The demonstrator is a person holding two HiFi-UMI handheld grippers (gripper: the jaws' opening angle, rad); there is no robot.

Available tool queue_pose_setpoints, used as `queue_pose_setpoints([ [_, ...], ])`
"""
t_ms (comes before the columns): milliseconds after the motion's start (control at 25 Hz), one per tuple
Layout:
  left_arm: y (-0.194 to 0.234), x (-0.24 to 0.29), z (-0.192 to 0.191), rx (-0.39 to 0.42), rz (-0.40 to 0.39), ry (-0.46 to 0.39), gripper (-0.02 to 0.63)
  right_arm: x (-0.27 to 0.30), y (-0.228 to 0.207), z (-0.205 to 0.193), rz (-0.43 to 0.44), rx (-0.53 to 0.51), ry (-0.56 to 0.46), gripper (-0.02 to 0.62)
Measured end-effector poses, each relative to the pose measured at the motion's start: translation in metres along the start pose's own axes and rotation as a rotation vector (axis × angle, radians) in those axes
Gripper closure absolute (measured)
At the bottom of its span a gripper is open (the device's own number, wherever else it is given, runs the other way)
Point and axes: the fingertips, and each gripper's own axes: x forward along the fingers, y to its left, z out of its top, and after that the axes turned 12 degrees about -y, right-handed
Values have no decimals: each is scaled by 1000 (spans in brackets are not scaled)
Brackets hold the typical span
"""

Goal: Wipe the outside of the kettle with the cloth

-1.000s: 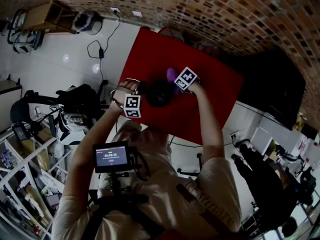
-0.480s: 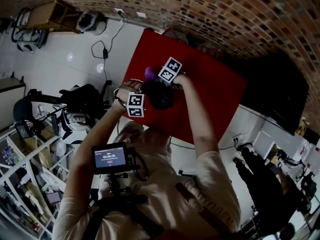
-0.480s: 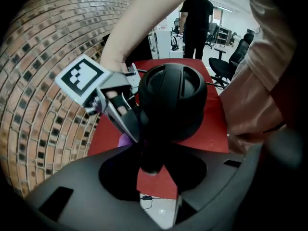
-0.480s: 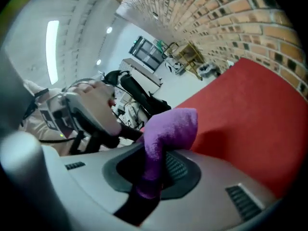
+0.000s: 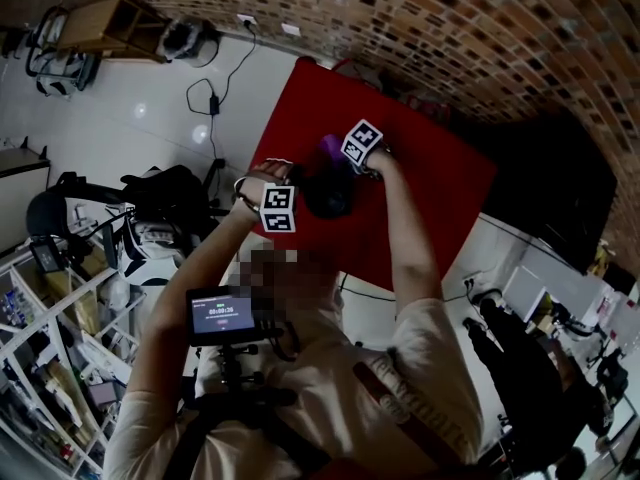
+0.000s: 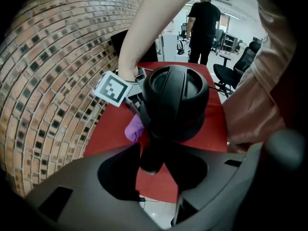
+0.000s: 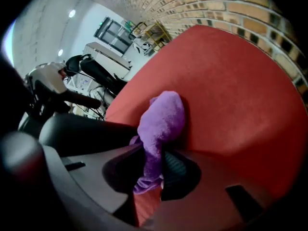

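A black kettle [image 5: 325, 194] stands on the red table [image 5: 430, 183]; in the left gripper view its lid [image 6: 174, 84] faces me. My left gripper [image 6: 156, 159] points steeply down over the kettle's handle [image 6: 151, 154], which sits between the jaws; they have just been opening, and I see no gap at the pads. My right gripper [image 7: 154, 173] is shut on a purple cloth [image 7: 162, 119], whose bunched end hangs against the far side of the kettle. The cloth [image 5: 331, 149] shows beside the right gripper's marker cube [image 5: 362, 143], and again as a purple lump [image 6: 135, 128] behind the kettle.
A curved brick wall [image 5: 450, 38] borders the table's far side. White floor with a cable [image 5: 205, 98] lies to the left, with shelves [image 5: 45, 368] nearby. A person in black [image 6: 203, 23] stands among office chairs [image 6: 240, 64] beyond the table.
The right gripper and the cloth swung left around the kettle's far side, then back to the right and slightly lower. The left gripper and kettle stayed in place.
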Motion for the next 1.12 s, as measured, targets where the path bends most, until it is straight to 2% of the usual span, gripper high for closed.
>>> queue_pose_setpoints([
  [80,-3,-4,0,-28,-3,-11,454,-20,-14,-22,-42,68,-73,503],
  [200,-2,-19,3,-93,40,-55,422,-68,-9,-35,-45,195,-389,502],
  [320,2,-42,0,-213,104,-117,411,-117,-3,-56,-112,261,-693,502],
  [480,-6,-74,-16,-360,173,-169,411,-163,18,-96,-208,321,-953,500],
  [560,-14,-87,-17,-458,209,-216,411,-183,35,-112,-243,336,-1064,500],
  [680,-22,-107,-20,-681,286,-319,411,-208,61,-128,-291,312,-1182,500],
  [840,-29,-142,-6,-1047,382,-537,413,-225,95,-145,-312,238,-1267,500],
  [920,-36,-154,-8,-1216,406,-636,478,-237,112,-149,-315,209,-1311,500],
  [1000,-44,-161,-18,-1325,426,-722,483,-241,124,-154,-330,186,-1319,499],
  [1120,-61,-166,-28,-1377,428,-770,483,-239,148,-166,-353,158,-1307,499],
])
